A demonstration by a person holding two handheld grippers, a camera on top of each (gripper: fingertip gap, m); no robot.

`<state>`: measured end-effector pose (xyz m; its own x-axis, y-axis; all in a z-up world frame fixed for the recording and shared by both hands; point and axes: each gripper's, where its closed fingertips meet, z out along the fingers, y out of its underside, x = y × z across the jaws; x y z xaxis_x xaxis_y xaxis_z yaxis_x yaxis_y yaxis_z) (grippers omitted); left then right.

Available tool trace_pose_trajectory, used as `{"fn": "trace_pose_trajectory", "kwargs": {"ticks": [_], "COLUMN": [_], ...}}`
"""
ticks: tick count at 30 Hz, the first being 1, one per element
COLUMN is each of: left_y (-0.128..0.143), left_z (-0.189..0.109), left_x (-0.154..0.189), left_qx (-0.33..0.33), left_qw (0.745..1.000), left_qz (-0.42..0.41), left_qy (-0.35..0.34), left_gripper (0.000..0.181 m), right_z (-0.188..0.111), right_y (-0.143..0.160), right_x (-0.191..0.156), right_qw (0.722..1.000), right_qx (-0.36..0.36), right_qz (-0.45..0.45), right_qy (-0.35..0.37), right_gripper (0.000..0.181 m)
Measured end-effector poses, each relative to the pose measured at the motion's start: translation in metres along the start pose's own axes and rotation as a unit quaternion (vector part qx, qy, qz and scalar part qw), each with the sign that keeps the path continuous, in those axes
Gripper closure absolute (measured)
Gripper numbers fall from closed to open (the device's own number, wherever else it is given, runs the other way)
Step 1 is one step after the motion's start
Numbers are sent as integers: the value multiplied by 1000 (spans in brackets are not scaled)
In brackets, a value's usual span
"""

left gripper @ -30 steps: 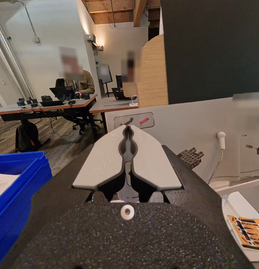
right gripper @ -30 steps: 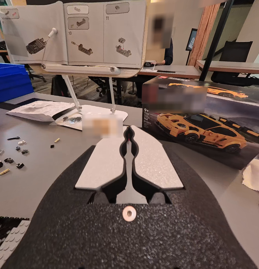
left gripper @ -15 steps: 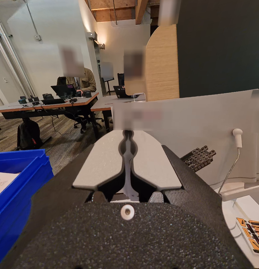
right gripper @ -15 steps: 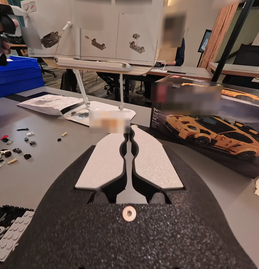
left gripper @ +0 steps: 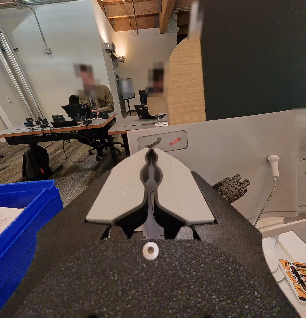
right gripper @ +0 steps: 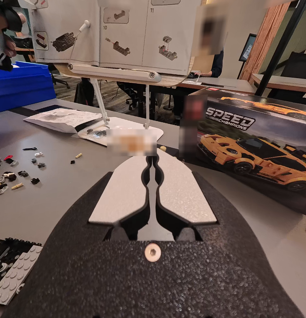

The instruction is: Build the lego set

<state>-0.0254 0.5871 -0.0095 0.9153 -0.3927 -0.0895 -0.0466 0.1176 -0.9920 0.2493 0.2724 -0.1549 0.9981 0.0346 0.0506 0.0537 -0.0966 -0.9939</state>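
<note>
The open instruction booklet [right gripper: 145, 34] rests on a white stand [right gripper: 114, 72]; it also shows in the left wrist view [left gripper: 234, 146]. My left gripper [left gripper: 151, 150] is shut at the booklet's left page, with a thin page edge between its fingers. It shows at the top left of the right wrist view [right gripper: 4, 34], held by a hand. My right gripper [right gripper: 152, 158] is shut and empty above the grey table, pointing at the stand's base. Several small loose pieces [right gripper: 16, 172] lie on the table to its left. A light grey plate [right gripper: 16, 268] on black parts lies at the bottom left.
The set's box [right gripper: 252, 137] with an orange car stands at the right. Blue bins [left gripper: 19, 215] sit at the left. A paper bag [right gripper: 62, 118] lies by the stand's base. A sticker sheet [left gripper: 300, 278] lies at the right. People sit at desks behind. The tips of one gripper are about 45 centimeters away from the tips of the other. About 20 centimeters separates my right fingertips from the light grey plate [right gripper: 16, 268].
My left gripper has come up to the booklet's left edge and the left page now bends forward. My right gripper has moved closer to the stand, still shut.
</note>
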Motion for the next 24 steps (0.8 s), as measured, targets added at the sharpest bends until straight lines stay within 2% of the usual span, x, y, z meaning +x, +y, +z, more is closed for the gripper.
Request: {"fn": "trace_pose_trajectory", "kwargs": {"ticks": [24], "left_y": [1], "left_z": [-2], "left_x": [4], "left_qx": [-6], "left_qw": [1000], "left_qz": [2], "left_qy": [-8], "left_gripper": [181], "right_z": [-1], "right_y": [-4], "right_x": [-5], "right_qw": [1000], "right_qx": [6], "right_qz": [-12], "right_qy": [-7], "right_gripper": [181]}}
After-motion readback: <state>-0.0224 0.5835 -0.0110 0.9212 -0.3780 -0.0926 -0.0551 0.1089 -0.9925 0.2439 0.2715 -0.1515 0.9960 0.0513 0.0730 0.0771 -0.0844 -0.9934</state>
